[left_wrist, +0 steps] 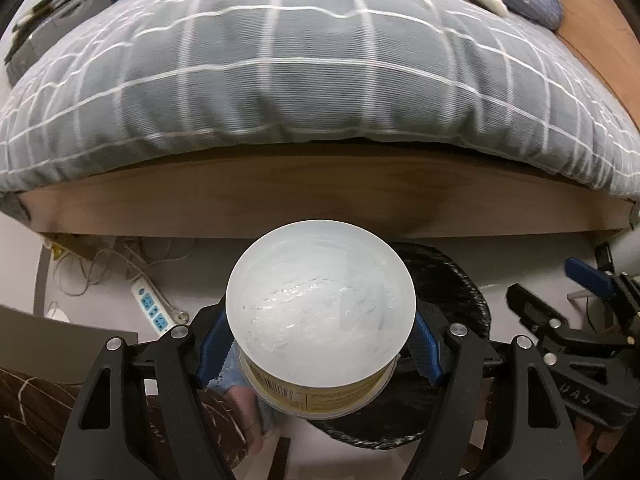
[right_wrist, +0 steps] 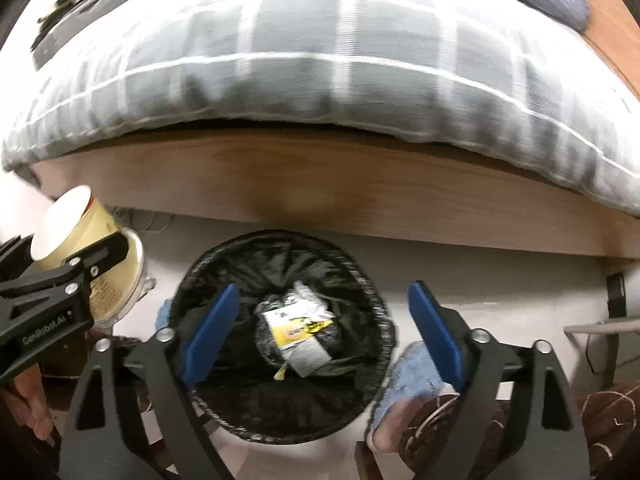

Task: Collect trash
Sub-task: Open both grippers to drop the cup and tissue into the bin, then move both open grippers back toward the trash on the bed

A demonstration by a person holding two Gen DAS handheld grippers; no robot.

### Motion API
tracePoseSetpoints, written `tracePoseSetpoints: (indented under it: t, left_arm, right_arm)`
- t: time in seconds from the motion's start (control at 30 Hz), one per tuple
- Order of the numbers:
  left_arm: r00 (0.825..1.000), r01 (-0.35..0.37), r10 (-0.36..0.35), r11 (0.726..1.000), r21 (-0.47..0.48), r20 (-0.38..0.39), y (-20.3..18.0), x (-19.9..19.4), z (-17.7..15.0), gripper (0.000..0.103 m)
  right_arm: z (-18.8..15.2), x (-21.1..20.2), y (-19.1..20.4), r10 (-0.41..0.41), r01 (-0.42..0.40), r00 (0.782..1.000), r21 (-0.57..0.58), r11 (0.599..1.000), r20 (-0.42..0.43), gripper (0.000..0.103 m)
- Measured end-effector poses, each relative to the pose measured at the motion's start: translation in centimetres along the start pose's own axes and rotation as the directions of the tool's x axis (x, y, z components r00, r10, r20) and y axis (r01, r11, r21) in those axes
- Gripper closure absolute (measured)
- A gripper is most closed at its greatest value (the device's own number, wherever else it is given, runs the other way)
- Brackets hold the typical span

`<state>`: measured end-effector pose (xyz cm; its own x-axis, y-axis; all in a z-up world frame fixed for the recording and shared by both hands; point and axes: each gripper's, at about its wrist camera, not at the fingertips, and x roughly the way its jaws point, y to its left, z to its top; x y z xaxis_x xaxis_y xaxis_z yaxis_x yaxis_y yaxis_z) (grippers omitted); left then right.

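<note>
left gripper [left_wrist: 320, 356] holds the cup [left_wrist: 320, 312] at centre-bottom of its view, the bin [left_wrist: 448, 280] just behind it. right gripper [right_wrist: 322, 332] gapes wide and empty over the bin, wrapper [right_wrist: 298, 328] inside. carry the cup over the bin mouth before letting go.

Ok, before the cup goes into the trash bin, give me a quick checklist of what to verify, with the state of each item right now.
1. Left gripper shut on the paper cup: ok, blue pads press both sides.
2. Cup empty: ok, only a white smeared inside shows.
3. Right gripper open and empty: ok, jaws wide over the trash bin.
4. Wrapper in the bin: ok, it lies on the black liner.
5. Cup over the bin's mouth: not ok, the right wrist view shows it off to the bin's left.
6. Room left in the bin: ok, mostly bare liner.
</note>
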<state>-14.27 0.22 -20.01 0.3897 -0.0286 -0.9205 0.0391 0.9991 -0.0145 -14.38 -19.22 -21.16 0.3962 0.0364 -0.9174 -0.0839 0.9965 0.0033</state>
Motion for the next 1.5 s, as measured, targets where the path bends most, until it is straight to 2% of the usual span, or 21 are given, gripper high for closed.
tracePoseSetpoints:
  t: [0.1, 0.2, 0.47, 0.57, 0.6, 0.77, 0.87, 1.17, 1.4, 1.5]
  left_arm:
    - [1.000, 0.011, -0.011, 1.000, 0.026, 0.003, -1.9, -0.1, 0.0, 0.031]
    - [1.000, 0.026, -0.026, 0.999, 0.041, -0.004, -3.3, 0.0, 0.2, 0.031]
    - [0.999, 0.042, -0.042, 0.995, 0.091, -0.008, -6.8, 0.5, 0.6, 0.030]
    - [0.999, 0.035, -0.034, 0.994, 0.106, -0.013, -7.6, 0.4, 0.7, 0.028]
    - [1.000, 0.024, -0.023, 0.993, 0.111, -0.016, -7.6, 0.5, 0.7, 0.023]
    - [1.000, 0.010, -0.010, 0.995, 0.102, -0.005, -7.0, 0.2, 0.9, 0.009]
    - [1.000, 0.001, -0.002, 0.996, 0.085, 0.009, -6.3, -0.5, 1.5, 0.006]
    - [0.995, -0.001, -0.004, 0.998, 0.056, 0.097, -4.7, -3.8, 3.1, 0.006]
    - [0.982, 0.008, -0.013, 1.000, 0.028, 0.188, -3.2, -6.9, 4.8, 0.006]
    - [0.975, 0.007, -0.012, 1.000, 0.020, 0.224, -2.4, -7.9, 5.3, 0.006]
  right_arm:
    - [0.0, -1.0, -2.1, -0.019, 0.018, 1.000, 0.038, 0.999, 0.017, 0.012]
    - [-0.1, -2.1, -3.9, -0.056, 0.053, 0.998, 0.057, 0.997, 0.043, 0.011]
    - [-0.4, -3.1, -7.1, -0.084, 0.077, 0.995, 0.121, 0.990, 0.056, 0.011]
    - [-0.3, -3.5, -7.3, -0.097, 0.090, 0.994, 0.122, 0.988, 0.055, 0.011]
    - [-0.3, -3.5, -7.3, -0.102, 0.094, 0.993, 0.119, 0.988, 0.057, 0.011]
    - [0.0, -3.8, -6.8, -0.105, 0.098, 0.992, 0.105, 0.990, 0.068, 0.011]
    - [0.7, -5.0, -6.0, -0.115, 0.107, 0.988, 0.077, 0.991, 0.102, 0.011]
    - [2.7, -8.2, -4.6, -0.088, 0.078, 0.977, 0.059, 0.995, 0.194, 0.010]
    - [4.1, -9.8, -3.2, -0.041, 0.032, 0.967, 0.039, 0.999, 0.251, 0.010]
    - [4.7, -10.8, -2.8, -0.042, 0.034, 0.956, 0.033, 0.999, 0.289, 0.010]
